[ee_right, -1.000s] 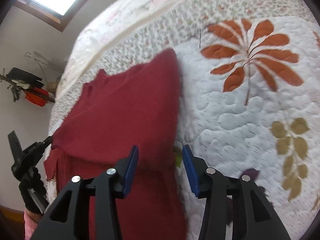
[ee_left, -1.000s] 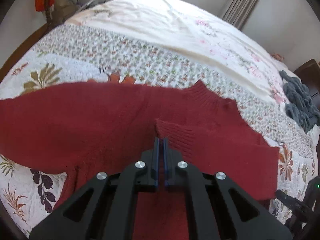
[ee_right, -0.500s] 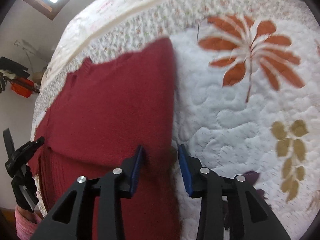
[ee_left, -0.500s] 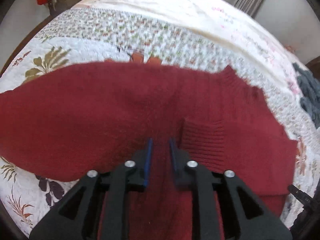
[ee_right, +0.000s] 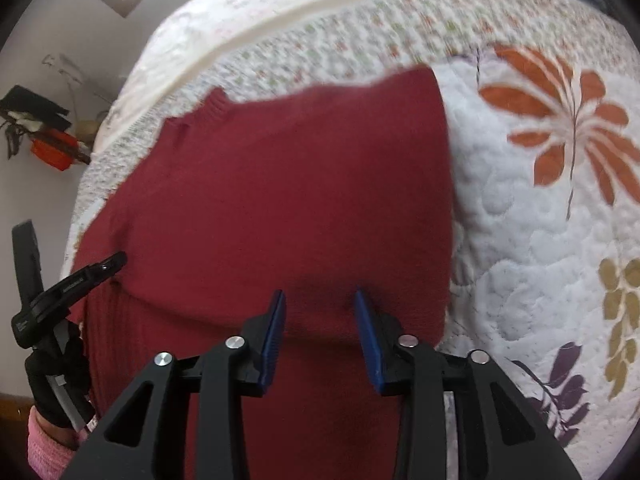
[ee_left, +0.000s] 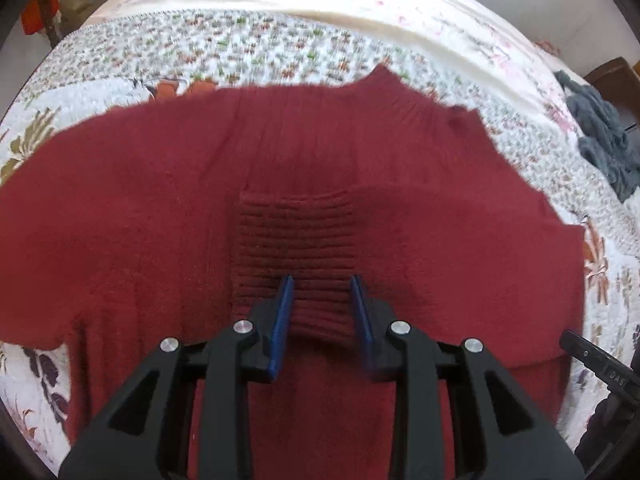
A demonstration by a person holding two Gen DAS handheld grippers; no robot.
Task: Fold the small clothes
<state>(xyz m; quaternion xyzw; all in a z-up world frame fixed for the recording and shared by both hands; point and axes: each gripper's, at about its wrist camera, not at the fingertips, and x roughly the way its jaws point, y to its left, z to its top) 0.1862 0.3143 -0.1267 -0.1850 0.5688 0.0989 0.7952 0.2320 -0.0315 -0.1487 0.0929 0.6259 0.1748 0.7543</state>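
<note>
A dark red knit sweater (ee_left: 160, 208) lies spread flat on a quilted bedspread (ee_left: 260, 48) printed with small flowers and large leaves. In the left wrist view the sweater fills the middle of the scene from the left edge to the right, its collar (ee_left: 384, 80) pointing to the far side. A ribbed cuff (ee_left: 296, 248) of one sleeve is folded in over the body and lies at the centre. The left gripper (ee_left: 322, 284) hangs just above the near end of that cuff with its blue-padded jaws spread apart, one on each side of the ribbing and gripping nothing. Far to the right, a crumpled grey-blue garment (ee_left: 604, 136) sits on the bedspread, well apart from the sweater.

In the right wrist view, a hand in a black glove with a pink sleeve (ee_right: 52, 392) holds the other tool at the near left. The sweater (ee_right: 280, 200) covers the centre, its straight right edge lying beside a large orange leaf print (ee_right: 560, 120). The right gripper (ee_right: 320, 300) is low over the near part of the sweater, jaws spread wide, nothing between them.
</note>
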